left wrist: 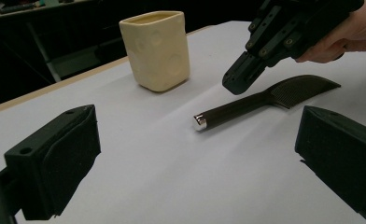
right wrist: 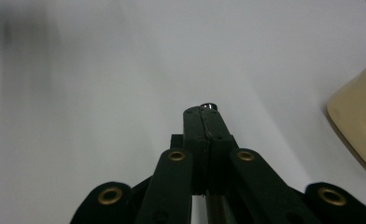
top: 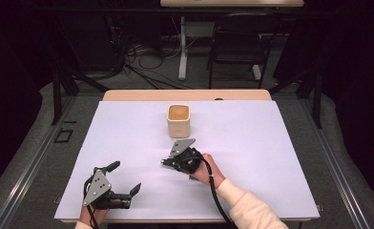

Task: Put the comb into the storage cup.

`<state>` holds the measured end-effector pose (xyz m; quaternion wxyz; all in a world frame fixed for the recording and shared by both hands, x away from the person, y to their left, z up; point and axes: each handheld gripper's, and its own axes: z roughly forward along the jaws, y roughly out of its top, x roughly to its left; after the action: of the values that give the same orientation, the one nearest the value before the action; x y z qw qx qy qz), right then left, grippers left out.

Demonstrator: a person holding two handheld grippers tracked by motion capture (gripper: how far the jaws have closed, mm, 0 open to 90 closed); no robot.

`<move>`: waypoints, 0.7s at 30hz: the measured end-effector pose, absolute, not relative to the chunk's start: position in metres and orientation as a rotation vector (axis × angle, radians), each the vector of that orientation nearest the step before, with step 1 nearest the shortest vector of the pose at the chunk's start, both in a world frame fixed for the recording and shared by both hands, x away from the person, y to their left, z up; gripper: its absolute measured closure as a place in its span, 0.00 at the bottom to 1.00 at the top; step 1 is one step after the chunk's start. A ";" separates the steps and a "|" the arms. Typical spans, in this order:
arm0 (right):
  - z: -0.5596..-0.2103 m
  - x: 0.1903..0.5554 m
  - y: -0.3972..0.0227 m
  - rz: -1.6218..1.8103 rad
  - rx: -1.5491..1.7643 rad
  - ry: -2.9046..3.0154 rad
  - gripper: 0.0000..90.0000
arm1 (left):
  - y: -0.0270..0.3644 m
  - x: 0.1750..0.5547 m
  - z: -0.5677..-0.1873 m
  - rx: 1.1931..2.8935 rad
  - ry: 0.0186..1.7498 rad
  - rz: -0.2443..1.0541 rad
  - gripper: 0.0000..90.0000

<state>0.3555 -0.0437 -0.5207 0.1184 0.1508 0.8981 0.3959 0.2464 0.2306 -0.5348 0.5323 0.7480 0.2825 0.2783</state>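
Note:
A dark comb point(left wrist: 265, 98) with a silver-capped handle lies flat on the white sheet, right of a cream square cup point(left wrist: 157, 49) that stands upright. My right gripper point(left wrist: 239, 79) hangs just over the comb's handle, jaws shut together with nothing between them. In the right gripper view the closed gripper point(right wrist: 204, 116) covers the handle, and the silver cap point(right wrist: 209, 106) peeks past its tip. The cup point(right wrist: 358, 121) sits at that view's right edge. My left gripper point(top: 125, 176) rests open near the table's front left; its empty jaws frame the comb from a distance.
The cup point(top: 178, 119) stands mid-table toward the back. A white sheet point(top: 252, 143) covers the tabletop, with a wooden strip point(top: 142, 95) along the far edge. Beyond the table are a chair point(top: 237, 43), a table leg and cables on the floor.

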 end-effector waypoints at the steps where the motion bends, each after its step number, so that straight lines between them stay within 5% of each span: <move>1: -0.521 0.355 -0.044 1.158 0.441 2.627 1.00 | 0.231 0.246 -0.535 1.785 0.673 0.664 0.00; 21: -0.532 0.367 -0.006 0.980 0.383 2.711 1.00 | 0.231 0.246 -0.535 1.787 0.670 0.660 0.00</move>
<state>0.3674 -0.0058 -0.5324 0.1166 0.1308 0.9259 0.3346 0.2459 0.2313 -0.5345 0.5319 0.7493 0.2810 0.2768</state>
